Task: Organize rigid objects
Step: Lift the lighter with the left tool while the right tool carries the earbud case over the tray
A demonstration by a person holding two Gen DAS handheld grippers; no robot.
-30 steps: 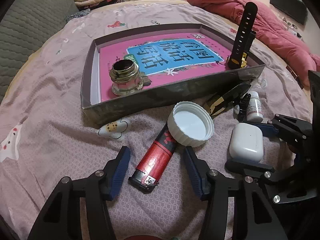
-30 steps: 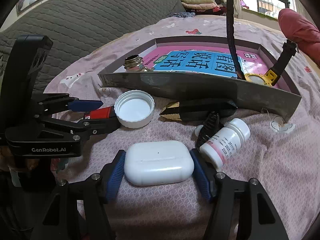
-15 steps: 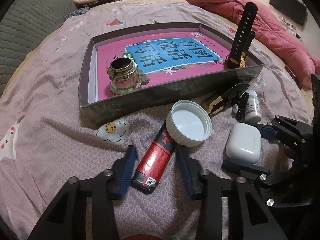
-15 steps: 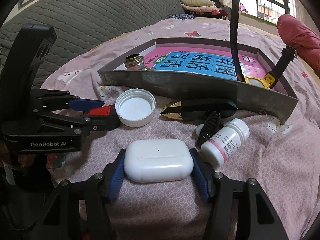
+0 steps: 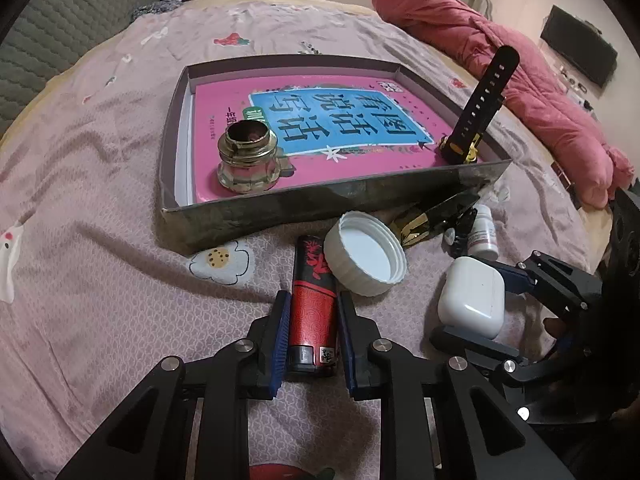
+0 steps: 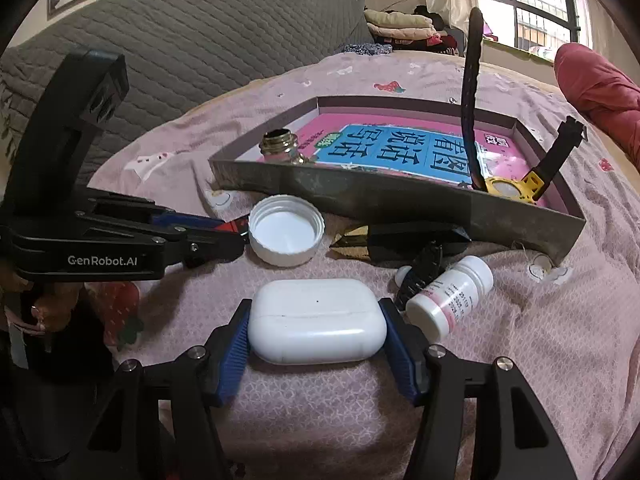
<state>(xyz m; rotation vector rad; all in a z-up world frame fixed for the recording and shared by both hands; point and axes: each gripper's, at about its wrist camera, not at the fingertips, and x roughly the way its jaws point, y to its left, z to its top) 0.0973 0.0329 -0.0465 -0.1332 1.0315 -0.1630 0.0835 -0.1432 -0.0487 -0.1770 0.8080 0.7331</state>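
A red and black lighter (image 5: 312,280) lies on the pink bedsheet in front of the grey box tray (image 5: 320,204). My left gripper (image 5: 312,300) has its jaws closing, and both blue pads touch the lighter's sides. The lighter's far end lies against a white screw cap (image 5: 364,258). A white earbud case (image 6: 316,332) lies flat on the sheet with my right gripper (image 6: 316,312) shut on its two ends. In the tray, a pink book carries a glass jar (image 5: 248,160) and a black and yellow watch (image 5: 480,108).
A white pill bottle (image 6: 448,296), a black clip (image 6: 420,276) and a black and gold packet (image 6: 400,240) lie by the tray's front wall. A red quilt (image 5: 520,80) is heaped at the far right and a grey headboard (image 6: 200,60) stands behind.
The left jaws have closed in from wide apart onto the lighter, which has swung from slanted to straight between the pads. The right gripper and the earbud case have stayed put.
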